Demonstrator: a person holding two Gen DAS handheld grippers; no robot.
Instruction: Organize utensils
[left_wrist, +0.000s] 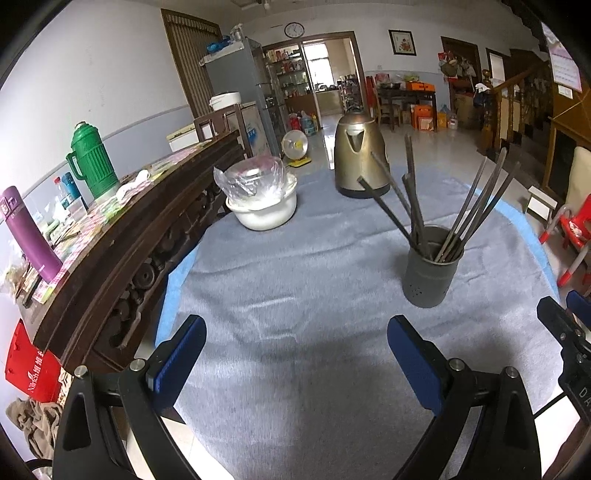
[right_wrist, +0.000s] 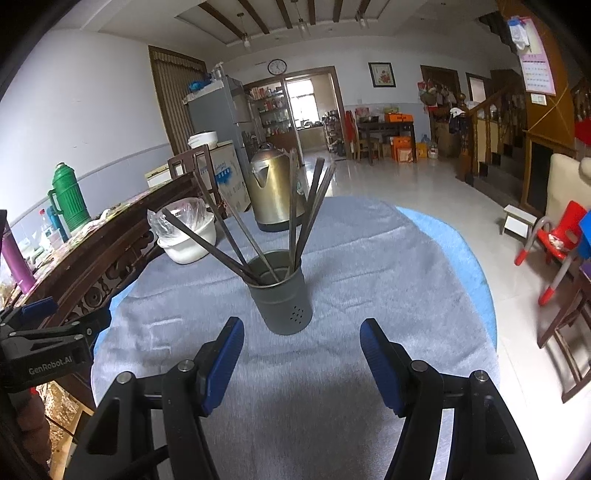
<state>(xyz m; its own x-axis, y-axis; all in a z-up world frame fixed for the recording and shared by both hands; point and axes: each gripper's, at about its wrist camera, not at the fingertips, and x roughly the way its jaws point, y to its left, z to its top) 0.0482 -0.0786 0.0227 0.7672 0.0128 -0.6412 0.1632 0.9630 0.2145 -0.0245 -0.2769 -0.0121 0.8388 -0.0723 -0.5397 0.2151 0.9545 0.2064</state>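
Several chopsticks (right_wrist: 295, 221) are fanned upright in the holder (right_wrist: 282, 295) on the desk (right_wrist: 369, 258); straight ahead of the wide, empty right claw (right_wrist: 301, 354); the left claw (left_wrist: 295, 354), likewise wide, is farther.

at lower centre the left gripper (left_wrist: 295, 345) gapes empty over the grey cloth (left_wrist: 314, 266); right of centre, chopsticks (left_wrist: 458, 195) stand in a holder (left_wrist: 432, 278).

Bright daylight from far doorway (left_wrist: 328, 70); floor glare; soft shadows on cloth (left_wrist: 332, 258); strong fisheye edge warping.
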